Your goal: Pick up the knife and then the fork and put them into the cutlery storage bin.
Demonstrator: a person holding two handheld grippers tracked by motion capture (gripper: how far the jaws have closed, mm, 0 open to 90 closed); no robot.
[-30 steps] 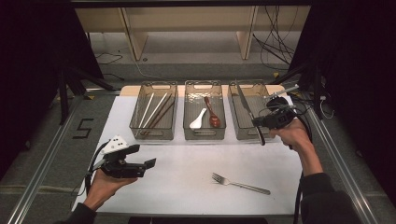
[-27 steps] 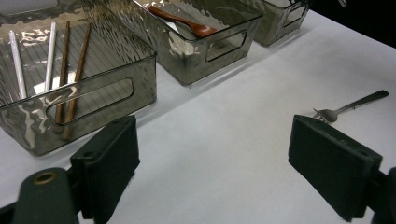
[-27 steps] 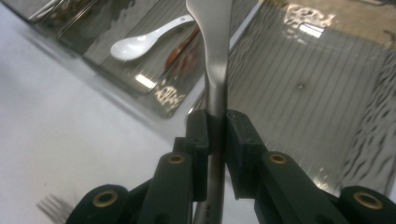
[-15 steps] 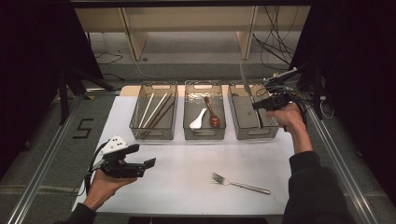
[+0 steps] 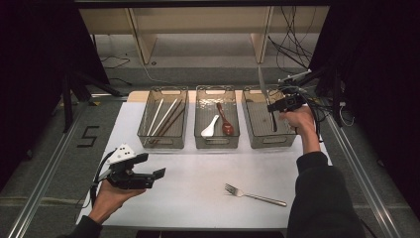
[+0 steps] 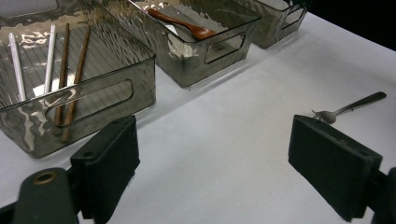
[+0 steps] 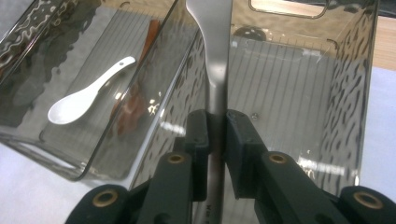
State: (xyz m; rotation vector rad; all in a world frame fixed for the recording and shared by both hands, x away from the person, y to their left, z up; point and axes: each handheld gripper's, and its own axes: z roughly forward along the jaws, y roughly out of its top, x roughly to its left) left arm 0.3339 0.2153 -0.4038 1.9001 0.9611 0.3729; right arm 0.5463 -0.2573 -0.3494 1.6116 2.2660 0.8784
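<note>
My right gripper [image 5: 272, 105] is shut on a silver knife [image 5: 262, 83] and holds it over the right-hand clear bin [image 5: 255, 140]. The blade points up and away, and the handle end hangs down into the bin. In the right gripper view both black pads [image 7: 198, 135] pinch the knife [image 7: 215, 60] at its flat neck above the ribbed bin floor [image 7: 289, 93]. My left gripper [image 5: 149, 173] hovers low over the white table near its front left, jaws wide open with nothing between them [image 6: 215, 172]. A silver fork [image 5: 255, 196] lies on the table at the front, and its head end [image 6: 350, 106] lies past the left gripper's right-hand jaw.
The left bin [image 5: 161, 143] holds white and brown chopsticks [image 6: 65, 70]. The middle bin [image 5: 217, 143] holds a white spoon [image 7: 86, 99] and a brown wooden spoon [image 6: 184, 26]. Cables lie on the floor behind and to the right. Metal rails run along both sides of the table.
My right hand carried the knife away from me over the right bin, and the blade swung upward. The left gripper and the fork stayed put.
</note>
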